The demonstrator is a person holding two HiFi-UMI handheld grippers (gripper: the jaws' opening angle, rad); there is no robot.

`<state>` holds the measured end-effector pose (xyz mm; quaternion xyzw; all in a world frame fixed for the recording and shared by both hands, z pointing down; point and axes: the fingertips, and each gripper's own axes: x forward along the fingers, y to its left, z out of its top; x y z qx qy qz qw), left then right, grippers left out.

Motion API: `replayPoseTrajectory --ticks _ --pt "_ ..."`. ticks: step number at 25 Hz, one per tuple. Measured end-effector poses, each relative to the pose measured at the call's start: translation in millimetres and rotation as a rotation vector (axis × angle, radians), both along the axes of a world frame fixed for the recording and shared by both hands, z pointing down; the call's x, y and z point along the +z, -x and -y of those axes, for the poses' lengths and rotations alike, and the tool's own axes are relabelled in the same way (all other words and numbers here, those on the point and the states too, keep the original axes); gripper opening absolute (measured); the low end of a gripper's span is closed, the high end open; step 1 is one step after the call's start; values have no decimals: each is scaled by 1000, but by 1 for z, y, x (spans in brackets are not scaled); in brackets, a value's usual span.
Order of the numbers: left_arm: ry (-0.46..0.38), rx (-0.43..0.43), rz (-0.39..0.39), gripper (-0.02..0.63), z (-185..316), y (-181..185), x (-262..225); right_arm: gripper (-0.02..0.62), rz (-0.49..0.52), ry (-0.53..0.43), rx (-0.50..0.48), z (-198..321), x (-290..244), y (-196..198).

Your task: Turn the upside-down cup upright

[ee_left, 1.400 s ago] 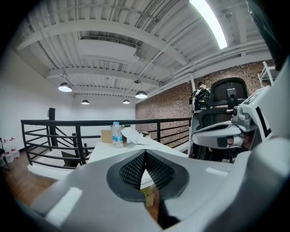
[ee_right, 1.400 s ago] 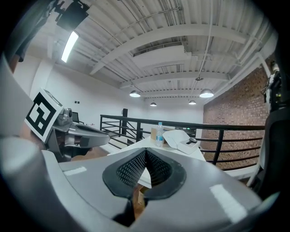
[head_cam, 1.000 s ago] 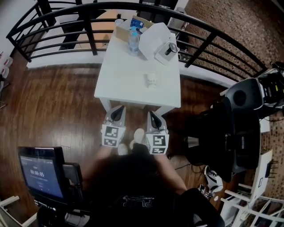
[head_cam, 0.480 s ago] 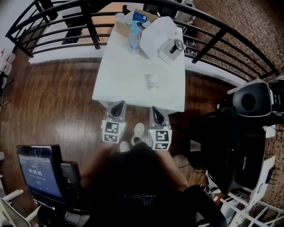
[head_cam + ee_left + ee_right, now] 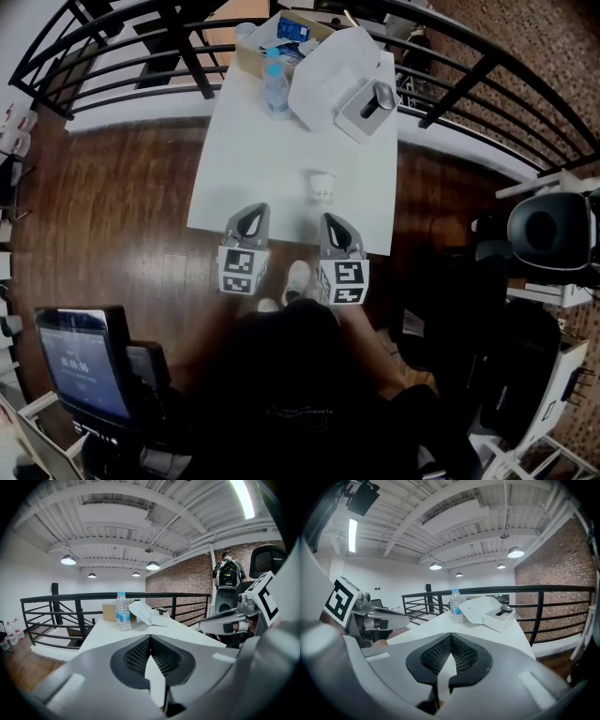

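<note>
Closing in on the white surface (image 5: 246, 155), the left claw (image 5: 253, 212) and right claw (image 5: 330, 221), both shut and empty, now reach over its near edge, leaving the untouched cup (image 5: 321, 187) just ahead of the right one, so opening for a grasp likely comes next.

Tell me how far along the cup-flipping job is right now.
Nothing looks done yet: the cup sits untouched on the white table, apart from both grippers. In hand: the left gripper and right gripper are over the table's near edge, both shut and empty, the right one nearer the cup. Left to do: reach the cup, open, grasp it, turn it upright and set it down.
</note>
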<state>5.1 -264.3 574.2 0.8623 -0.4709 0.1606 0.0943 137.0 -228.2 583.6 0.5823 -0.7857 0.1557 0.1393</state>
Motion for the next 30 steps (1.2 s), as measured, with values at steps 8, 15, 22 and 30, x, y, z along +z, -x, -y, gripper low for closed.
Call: replayPoseTrajectory --ticks 8,15,22,30 --pt "29 -27 30 -2 29 -7 8 12 45 120 -28 31 23 -10" --pt "39 -45 55 -2 46 6 9 14 126 171 -36 49 21 -9" --pt "17 -13 38 -2 85 8 4 14 94 242 -5 69 29 -14" --pt "0 34 -7 -2 106 0 -7 105 59 331 84 83 36 -27"
